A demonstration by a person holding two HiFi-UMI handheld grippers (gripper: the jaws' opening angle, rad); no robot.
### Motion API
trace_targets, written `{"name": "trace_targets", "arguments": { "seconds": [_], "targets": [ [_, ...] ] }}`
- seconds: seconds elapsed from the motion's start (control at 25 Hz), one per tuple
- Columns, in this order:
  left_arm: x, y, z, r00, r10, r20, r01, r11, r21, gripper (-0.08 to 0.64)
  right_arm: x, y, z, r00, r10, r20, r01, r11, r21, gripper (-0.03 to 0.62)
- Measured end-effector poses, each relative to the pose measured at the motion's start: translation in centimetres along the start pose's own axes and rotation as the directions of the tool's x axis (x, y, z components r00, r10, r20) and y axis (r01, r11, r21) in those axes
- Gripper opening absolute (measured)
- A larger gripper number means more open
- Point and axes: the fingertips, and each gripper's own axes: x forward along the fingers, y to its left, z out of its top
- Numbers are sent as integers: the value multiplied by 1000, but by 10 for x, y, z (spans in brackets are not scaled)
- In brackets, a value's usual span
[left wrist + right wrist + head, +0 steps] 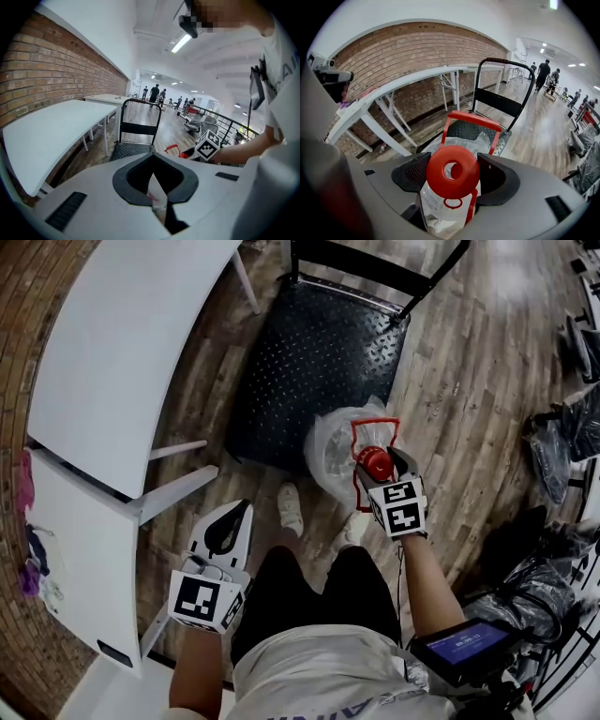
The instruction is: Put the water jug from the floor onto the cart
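Left of the cart point(309, 362), the white counter point(122, 343) edge runs close alongside. Left gripper point(232, 521) sits short of the cart's near edge, fingers pressed together, empty. Water jug point(330, 442) overlaps the cart's near right corner. Right gripper point(380, 467) fingers are clamped on its neck under the red cap point(452, 171). Right of the cart is open wood floor point(469, 362).

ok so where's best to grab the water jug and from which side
By the neck just under the red cap, coming straight down from above. The water jug stands about upright, its clear body is too wide and smooth for the jaws, and the cap's rim gives a lip to hang from. The right claw is closed there now.
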Motion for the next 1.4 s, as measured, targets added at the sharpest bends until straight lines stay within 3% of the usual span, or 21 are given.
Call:
{"name": "trace_targets", "arguments": {
  "seconds": [0.56,0.88,1.2,1.4],
  "targets": [
    [-10,36,-17,1000,-2,-14,2,999,-53,2,23,21,-2,999,-12,-34,11,999,-30,314],
    [-7,42,-13,999,-49,1,49,997,-65,2,25,36,-14,997,-28,-77,26,999,-37,314],
    [-13,40,-7,995,-103,14,103,994,-32,1,10,34,-2,995,-89,-37,88,996,-34,314],
    [-17,42,8,989,-143,41,143,990,0,2,-42,42,43,987,-133,85,135,991,-21,314]
  ]
}}
